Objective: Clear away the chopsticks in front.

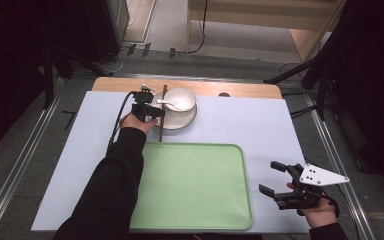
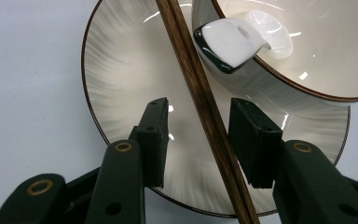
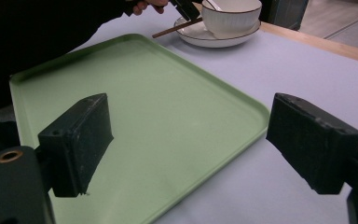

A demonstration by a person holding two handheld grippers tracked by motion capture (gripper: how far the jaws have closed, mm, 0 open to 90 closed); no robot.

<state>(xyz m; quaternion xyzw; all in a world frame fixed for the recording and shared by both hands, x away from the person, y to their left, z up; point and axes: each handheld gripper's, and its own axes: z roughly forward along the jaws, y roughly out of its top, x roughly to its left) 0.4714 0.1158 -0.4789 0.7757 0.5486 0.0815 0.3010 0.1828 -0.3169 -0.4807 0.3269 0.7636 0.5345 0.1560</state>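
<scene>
A pair of dark wooden chopsticks (image 1: 162, 112) lies across the left rim of a white plate (image 1: 186, 120) at the far side of the table. On the plate stands a white bowl (image 1: 181, 99) with a white spoon (image 1: 164, 103) in it. My left gripper (image 2: 200, 106) is open and straddles the chopsticks (image 2: 207, 116) above the plate (image 2: 121, 79), with a visible gap at the left pad (image 2: 156, 140). My right gripper (image 3: 186, 135) stands open and empty at the near right, its jaws wide apart beside the green tray (image 3: 168, 107).
The green tray (image 1: 195, 185) lies bare at the near middle of a pale mat (image 1: 260, 125). The table's wooden far edge (image 1: 240, 89) runs just behind the plate. A dark sleeve (image 1: 115, 185) reaches along the tray's left side.
</scene>
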